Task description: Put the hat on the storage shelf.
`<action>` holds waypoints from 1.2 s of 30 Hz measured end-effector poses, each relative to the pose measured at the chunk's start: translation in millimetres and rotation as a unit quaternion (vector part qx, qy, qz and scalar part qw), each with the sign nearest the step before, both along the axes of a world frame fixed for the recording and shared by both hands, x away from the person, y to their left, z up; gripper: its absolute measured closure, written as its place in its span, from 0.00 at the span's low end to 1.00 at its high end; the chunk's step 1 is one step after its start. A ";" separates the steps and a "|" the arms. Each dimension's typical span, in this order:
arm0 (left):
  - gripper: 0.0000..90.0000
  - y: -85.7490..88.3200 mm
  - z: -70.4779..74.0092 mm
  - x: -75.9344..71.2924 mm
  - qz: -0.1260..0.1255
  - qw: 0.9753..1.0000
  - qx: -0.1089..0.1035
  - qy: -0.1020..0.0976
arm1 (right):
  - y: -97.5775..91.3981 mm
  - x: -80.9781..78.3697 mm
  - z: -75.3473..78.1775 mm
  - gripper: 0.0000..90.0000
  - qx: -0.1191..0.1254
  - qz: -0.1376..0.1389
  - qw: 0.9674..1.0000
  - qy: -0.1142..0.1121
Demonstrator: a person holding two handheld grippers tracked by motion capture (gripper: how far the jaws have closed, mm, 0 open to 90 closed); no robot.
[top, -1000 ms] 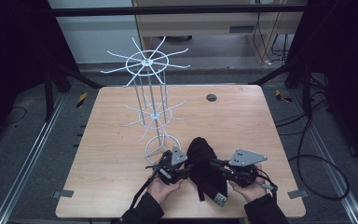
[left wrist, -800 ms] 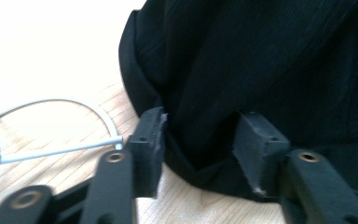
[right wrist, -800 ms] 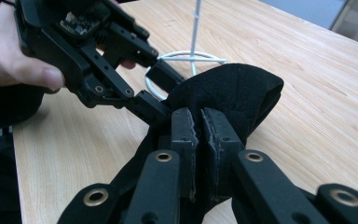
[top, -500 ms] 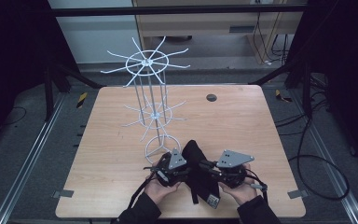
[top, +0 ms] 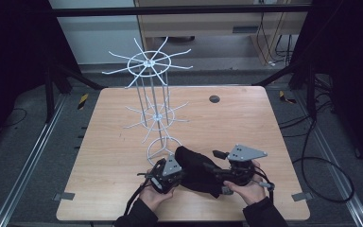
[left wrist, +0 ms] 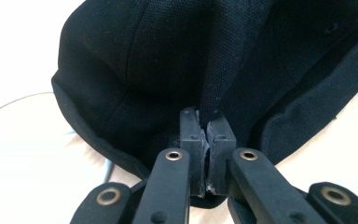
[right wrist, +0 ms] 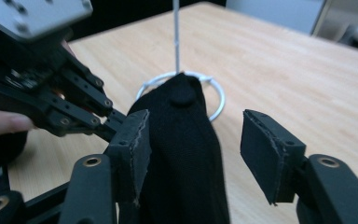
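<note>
Black cloth, a cap (top: 199,171), is held low over the near edge of the wooden table (top: 264,123), between the two hand-held grippers. On the cap's left side the left gripper (top: 182,171) is clamped: in the left gripper view its jaws are seen pressed together on a fold of the cap (left wrist: 168,60), having just been closing. On the right side, the right gripper (top: 213,170) is seen with its grey plate uppermost and its jaws spread. In the right gripper view the jaws stand apart, having just been opening; the cap (right wrist: 182,140) rises between them, touching the left pad, while the right pad is kept clear of it. The button at the cap's crown is turned towards that camera. Just beyond the cap, the ring base of a white wire rack (top: 152,99) is set on the table, its hooked arms spread at two levels. Farther off, a small dark disc (top: 214,99) is seen in the tabletop.
</note>
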State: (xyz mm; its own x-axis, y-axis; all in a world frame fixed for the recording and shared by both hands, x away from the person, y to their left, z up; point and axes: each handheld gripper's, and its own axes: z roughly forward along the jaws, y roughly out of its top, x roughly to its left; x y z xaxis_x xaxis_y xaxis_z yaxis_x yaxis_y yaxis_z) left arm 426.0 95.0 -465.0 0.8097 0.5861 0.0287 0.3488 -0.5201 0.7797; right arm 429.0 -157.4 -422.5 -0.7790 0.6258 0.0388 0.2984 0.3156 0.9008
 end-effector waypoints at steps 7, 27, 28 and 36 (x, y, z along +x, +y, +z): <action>0.97 4.6 0.6 -10.1 -0.001 1.000 0.011 -0.004 | 19.2 1.4 -9.4 0.82 -0.044 0.039 0.998 0.038; 0.61 75.9 27.1 -30.4 0.071 0.996 -0.043 -0.031 | -42.6 -4.6 29.4 0.98 0.004 -0.091 0.992 -0.084; 0.60 75.9 27.1 -30.4 0.071 0.996 -0.043 -0.031 | -42.6 -4.6 29.4 0.98 0.004 -0.091 0.992 -0.084; 0.54 122.7 28.0 -21.9 0.139 0.988 -0.047 -0.044 | -64.0 2.3 44.1 0.98 0.035 -0.164 0.978 -0.126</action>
